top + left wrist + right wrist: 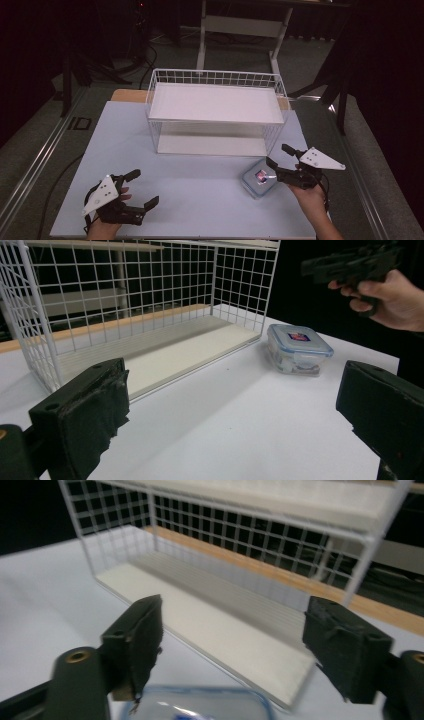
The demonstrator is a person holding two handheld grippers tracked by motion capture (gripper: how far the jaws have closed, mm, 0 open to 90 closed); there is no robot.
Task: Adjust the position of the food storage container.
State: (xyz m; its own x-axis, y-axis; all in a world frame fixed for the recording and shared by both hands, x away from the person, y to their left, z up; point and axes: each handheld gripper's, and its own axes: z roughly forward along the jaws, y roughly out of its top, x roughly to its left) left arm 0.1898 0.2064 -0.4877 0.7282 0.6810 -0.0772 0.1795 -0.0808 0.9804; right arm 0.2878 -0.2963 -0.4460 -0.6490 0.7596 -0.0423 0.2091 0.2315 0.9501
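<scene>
A small clear plastic food box with a blue-rimmed lid (259, 178) (298, 348) sits on the white table (200, 200), just in front of the right end of a white wire shelf rack (216, 112) (140, 315) (240, 580). My right gripper (280, 156) (235, 645) is open and hovers just over the box's right side; the lid's near edge (200, 702) lies below its jaws. My left gripper (142, 189) (235, 410) is open near the front left of the table, holding nothing, pointed toward the rack and the box.
The rack has an upper white board (215, 102) and a lower one (210, 145) with an open front. A wooden strip (127, 95) lies behind it. A desk frame (240, 30) stands beyond the table on the dark floor.
</scene>
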